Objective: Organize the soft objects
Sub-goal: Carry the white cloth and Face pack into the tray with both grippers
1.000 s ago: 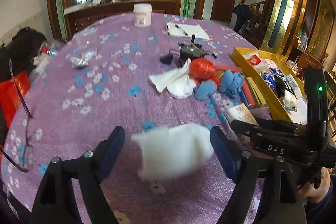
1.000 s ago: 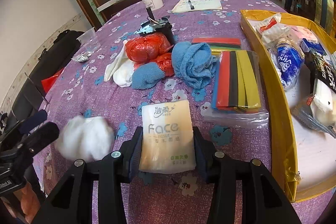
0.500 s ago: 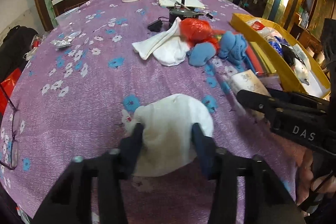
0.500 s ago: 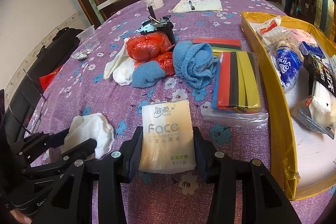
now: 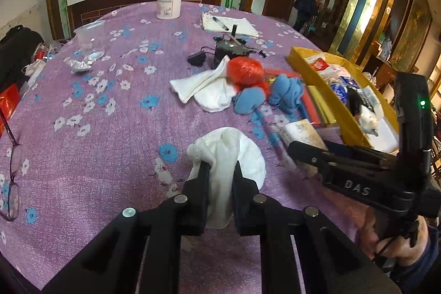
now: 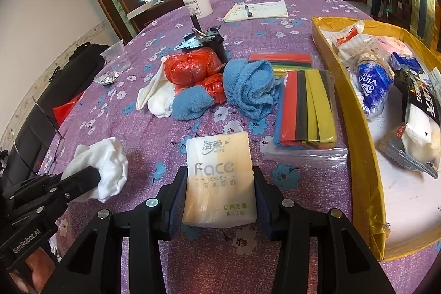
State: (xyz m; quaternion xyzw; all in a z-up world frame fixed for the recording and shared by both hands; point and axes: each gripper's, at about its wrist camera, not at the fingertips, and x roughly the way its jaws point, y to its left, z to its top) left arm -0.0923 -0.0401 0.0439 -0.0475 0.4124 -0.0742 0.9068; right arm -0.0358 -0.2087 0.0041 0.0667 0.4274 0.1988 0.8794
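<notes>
Since a second ago my left gripper (image 5: pixel 219 167) has closed: its jaws now pinch the white cloth (image 5: pixel 228 153) on the near desk (image 5: pixel 110 128), where a deep grip before lifting should stop it slipping. From the right view, my right gripper (image 6: pixel 219 178) clamps the tissue pack (image 6: pixel 217 172), left of the yellow tray (image 6: pixel 355 128).

White jar (image 5: pixel 169 3), notepad with pen (image 6: pixel 256 10), clear plastic cup (image 5: pixel 90 39) and eyeglasses (image 5: pixel 12 178) on the purple floral tablecloth (image 5: pixel 91 128)

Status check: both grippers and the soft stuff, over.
Left gripper shut on white cloth. Right gripper shut on tissue pack. Yellow tray to the right, path unobstructed.
</notes>
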